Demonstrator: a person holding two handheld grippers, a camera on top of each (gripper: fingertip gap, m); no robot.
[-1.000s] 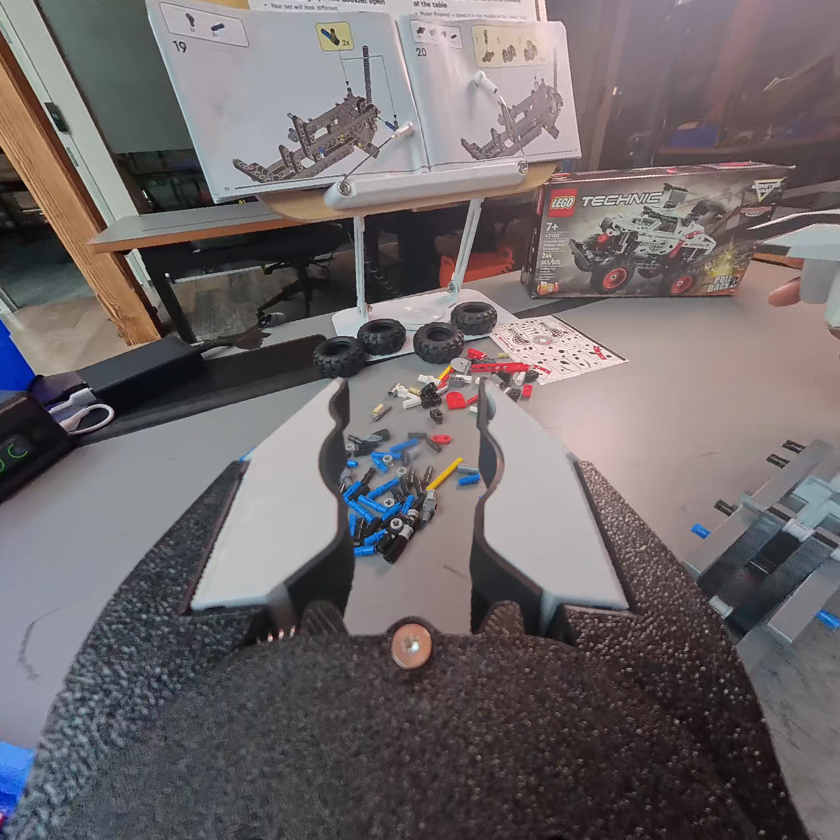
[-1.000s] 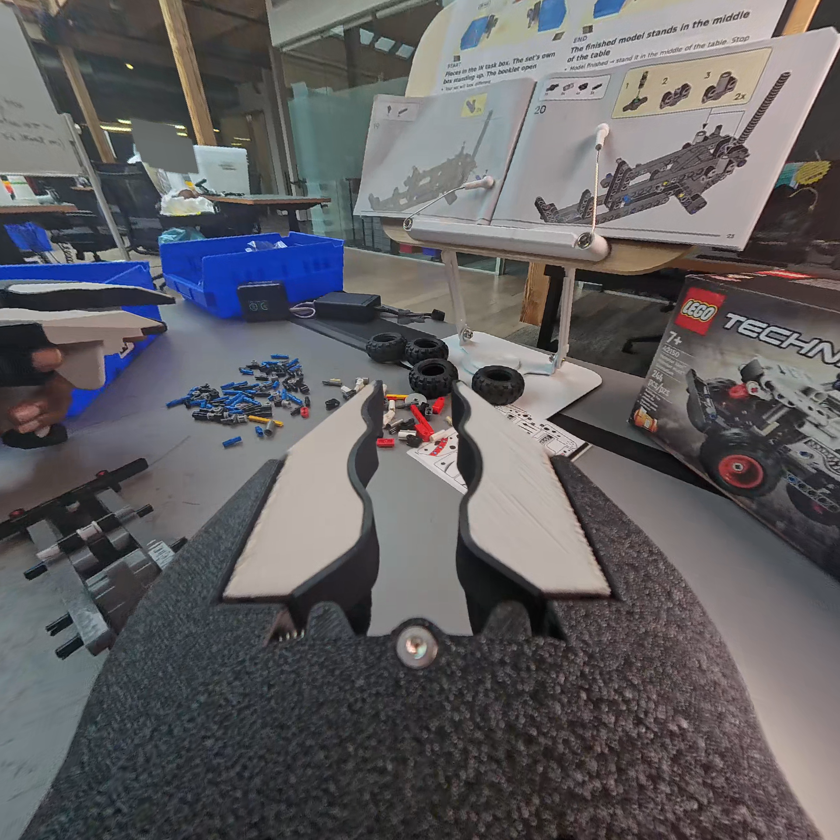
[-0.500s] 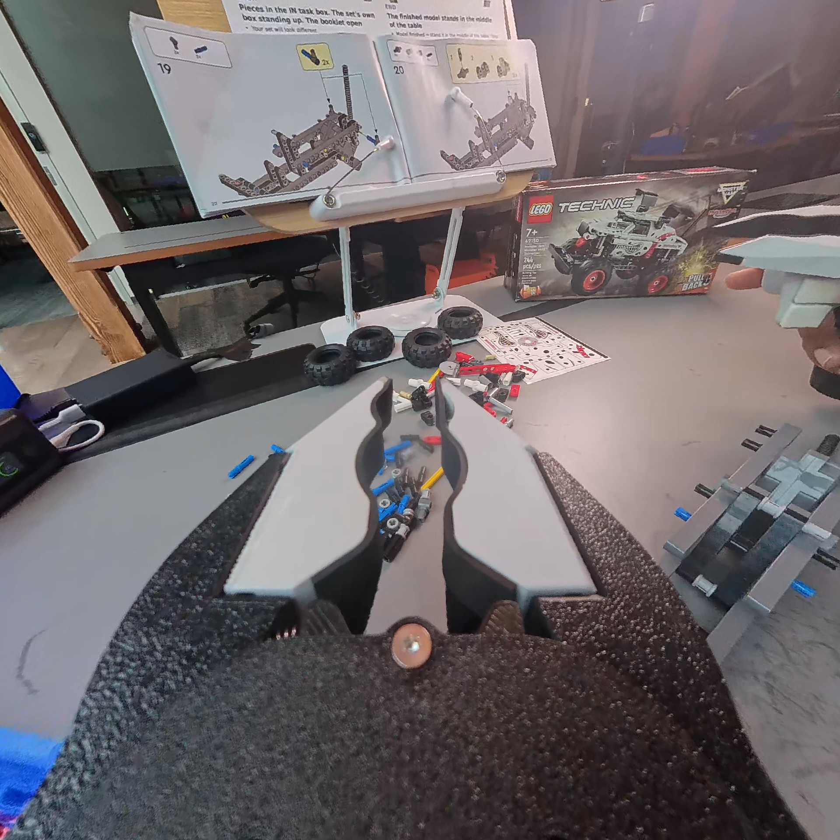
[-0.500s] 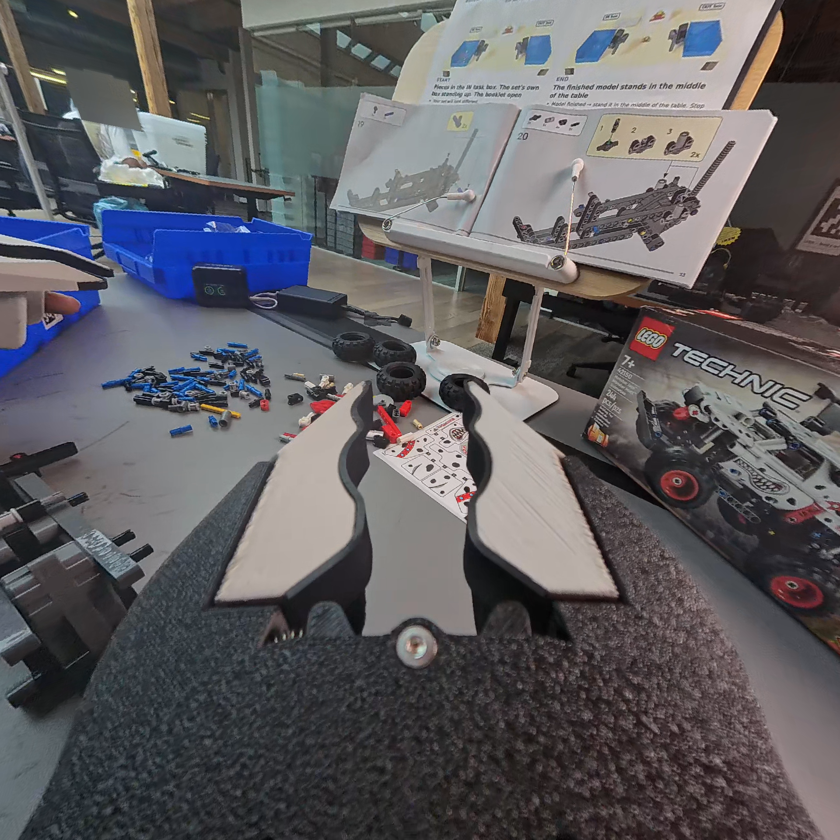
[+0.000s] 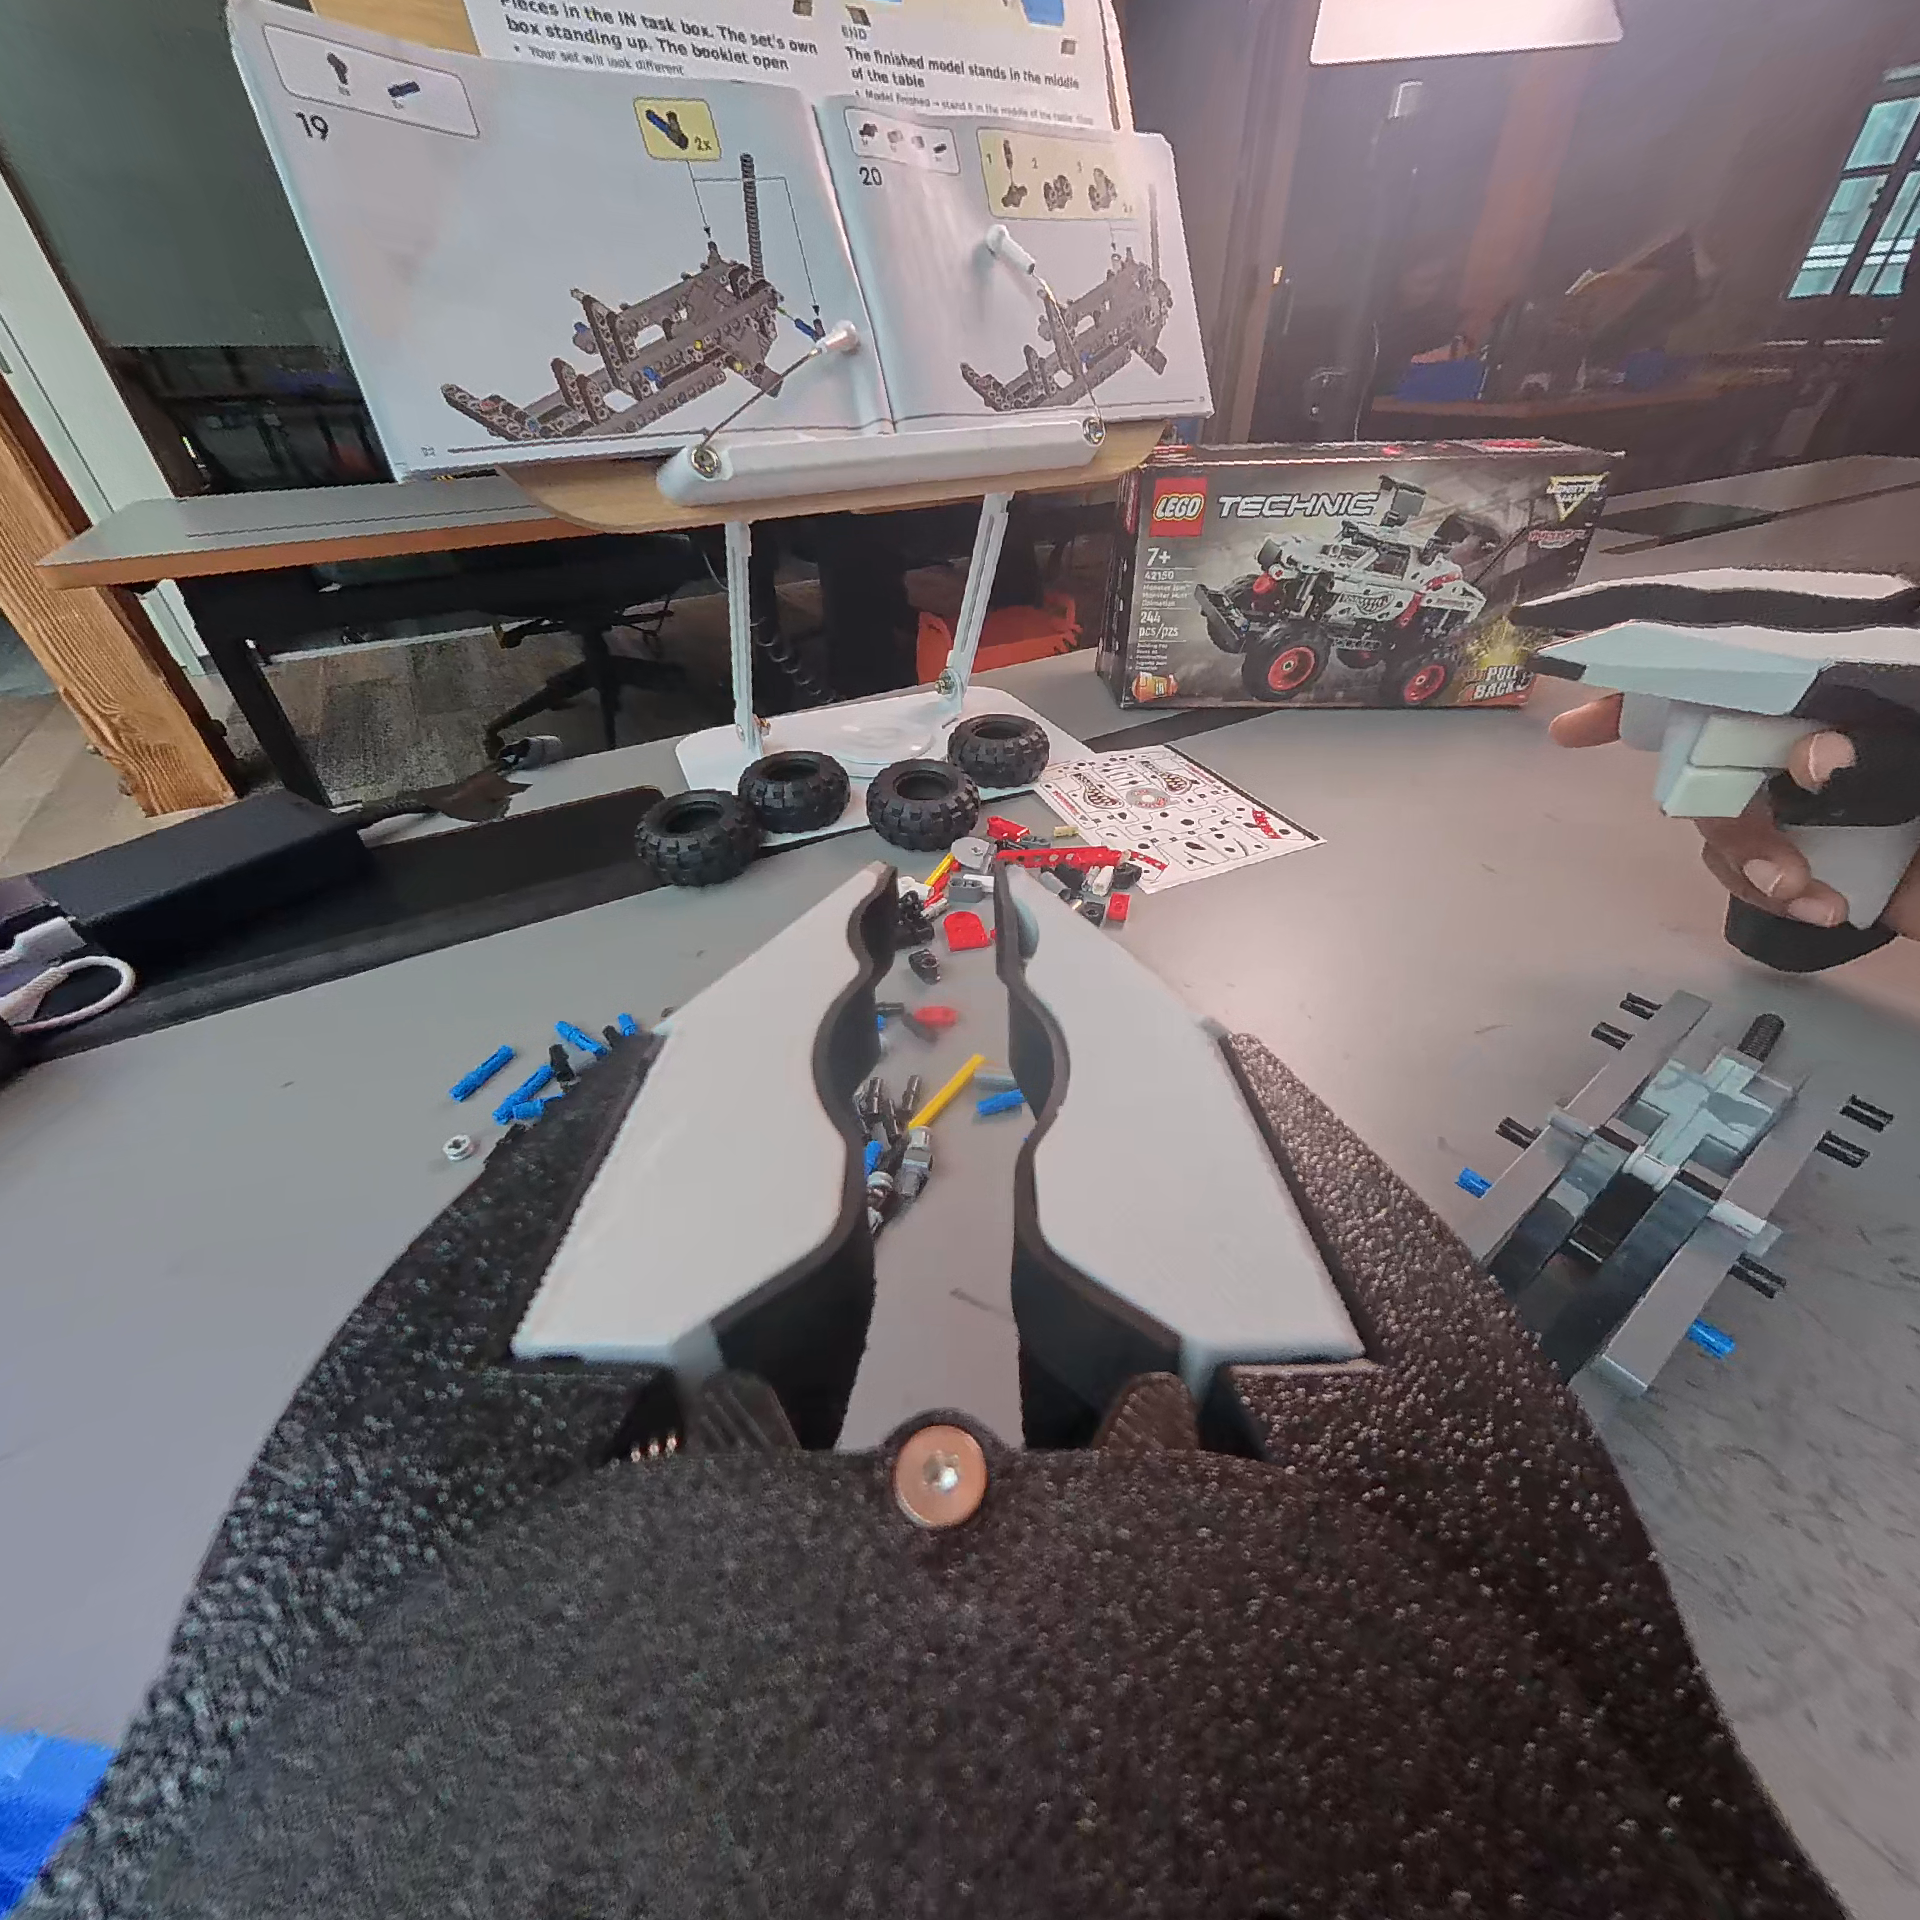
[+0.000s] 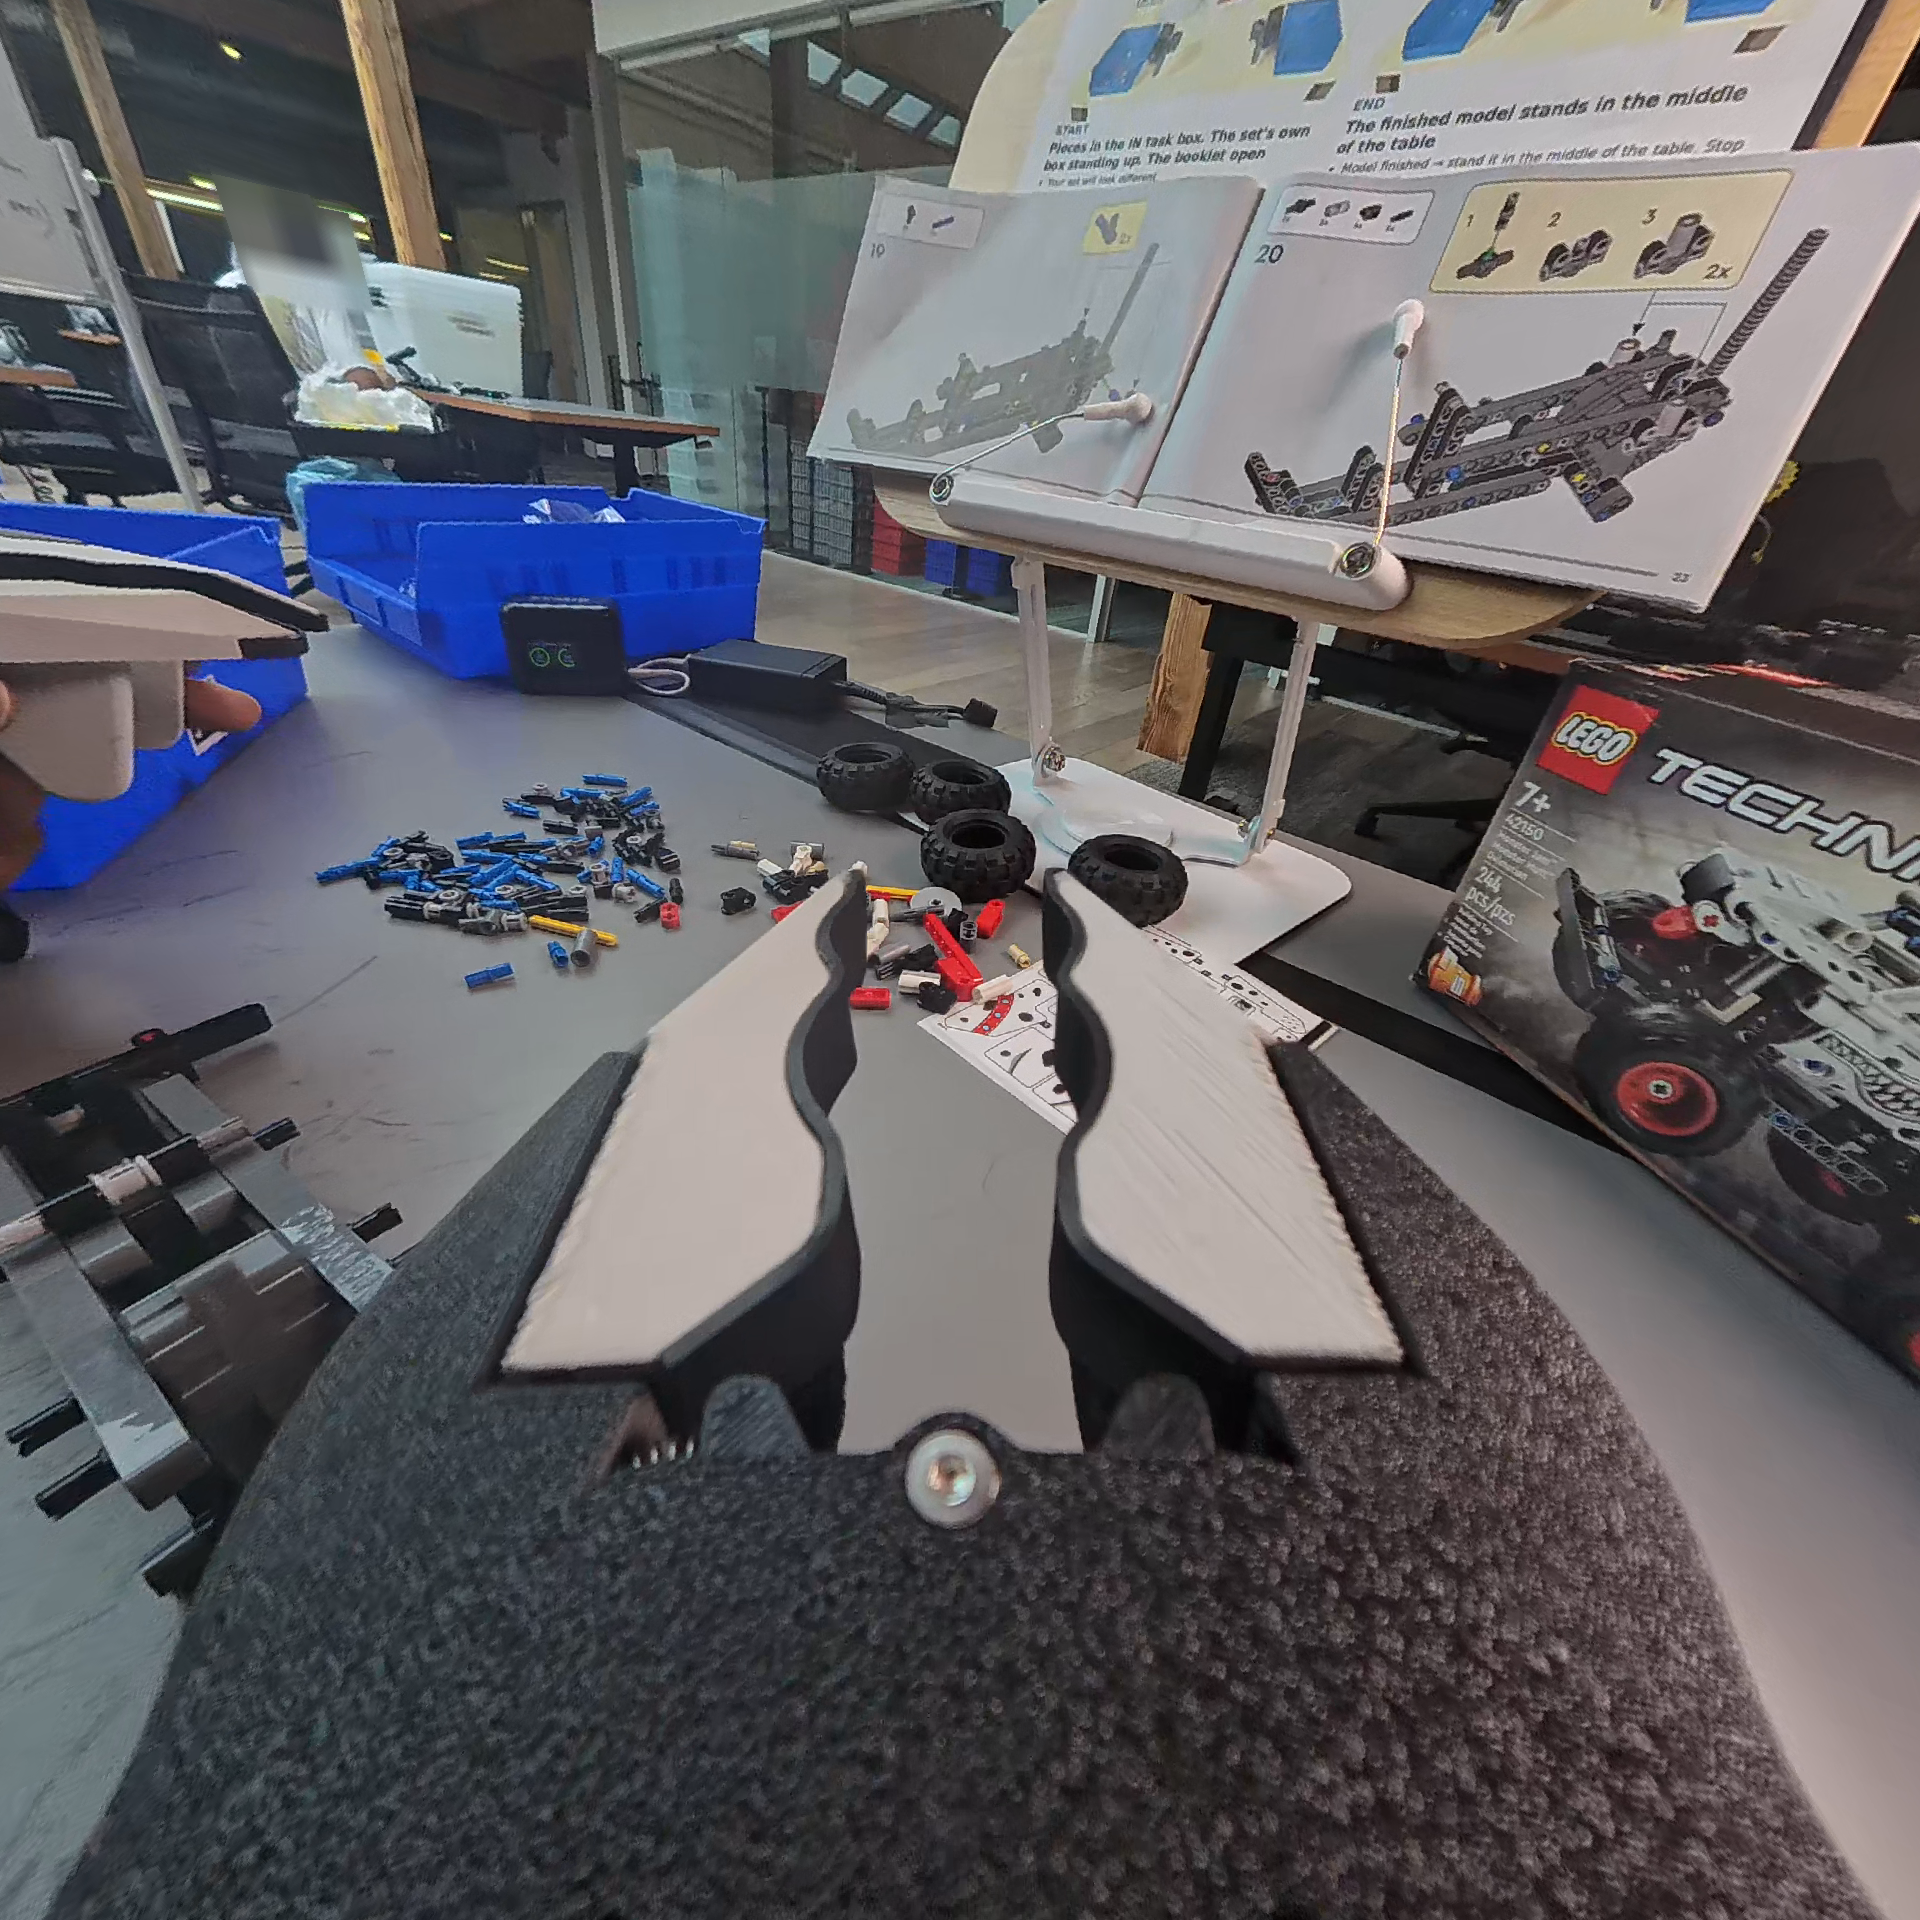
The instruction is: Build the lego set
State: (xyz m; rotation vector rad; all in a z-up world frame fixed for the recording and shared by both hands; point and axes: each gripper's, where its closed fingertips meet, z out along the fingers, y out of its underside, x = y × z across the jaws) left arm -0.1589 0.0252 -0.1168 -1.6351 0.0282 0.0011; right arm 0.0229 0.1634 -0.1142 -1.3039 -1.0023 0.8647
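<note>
Left wrist view: the left gripper (image 5: 945, 894) is hovering over the grey table (image 5: 260, 1174), jaws parted by a narrow gap and holding nothing. It is pointing along the scatter of small blue and black pins (image 5: 899, 1127), which are lying right under and between its fingers, likely so a pin can be picked next. A yellow rod (image 5: 945, 1091) is lying among them. Four black tyres (image 5: 795, 792) are sitting in a row at the foot of the book stand (image 5: 883, 473), out of the working area. The instruction booklet (image 5: 582, 270) is standing open on that stand, facing the person so the step can be read while working. The half-built grey frame (image 5: 1652, 1174) is lying flat on the table to the right, touched by neither gripper.

Right wrist view: the right gripper (image 6: 951, 894) is also released and empty, raised above the table and aimed at the red and white small parts (image 6: 951, 961) beside the sticker sheet (image 6: 997, 1039). The set's box (image 6: 1704, 966) is standing at the right. Blue bins (image 6: 540, 566) are sitting at the far edge. The frame is lying at lower left.

Judgement: both grippers are pausing while a part is being chosen for the next step.
</note>
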